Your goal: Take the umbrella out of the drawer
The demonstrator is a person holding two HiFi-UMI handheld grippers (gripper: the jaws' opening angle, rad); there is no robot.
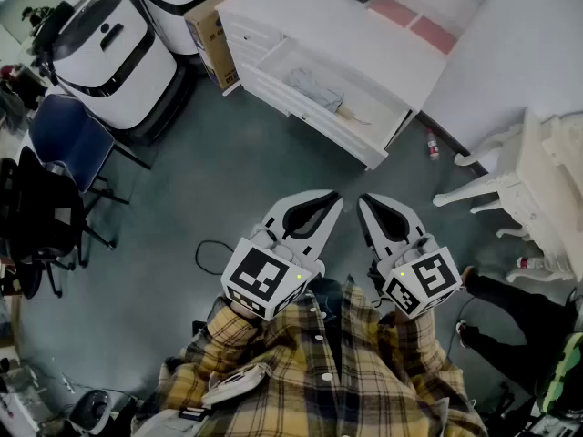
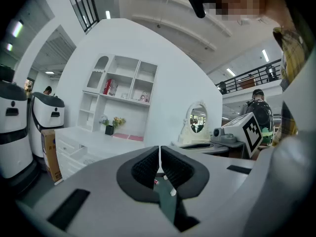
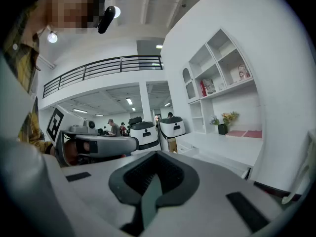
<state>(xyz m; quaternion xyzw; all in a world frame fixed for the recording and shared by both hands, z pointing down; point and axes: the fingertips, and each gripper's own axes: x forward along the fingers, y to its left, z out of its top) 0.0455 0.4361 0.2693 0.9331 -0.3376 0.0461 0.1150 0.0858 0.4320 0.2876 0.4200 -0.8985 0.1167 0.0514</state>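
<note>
The white desk (image 1: 364, 39) stands at the far side of the floor with its drawer (image 1: 314, 121) pulled open. A folded grey-blue umbrella (image 1: 314, 89) lies inside, its pale wooden handle (image 1: 351, 115) pointing right. My left gripper (image 1: 334, 198) and right gripper (image 1: 363, 200) hover side by side in front of my plaid shirt, well short of the drawer, tips towards it. Both are shut with nothing between the pads. In the left gripper view the left gripper (image 2: 159, 149) shows its pads meeting, with the open drawer (image 2: 74, 154) far off at the left. In the right gripper view the right gripper (image 3: 158, 154) is closed too.
Two white machines (image 1: 114, 48) and a cardboard box (image 1: 211, 35) stand left of the desk. A blue chair (image 1: 68, 135) and a black chair (image 1: 41, 217) are at the left. At the right are a white ornate table (image 1: 547, 180), a small red bottle (image 1: 433, 144) and another person's legs (image 1: 510, 300). A cable (image 1: 208, 255) loops on the floor.
</note>
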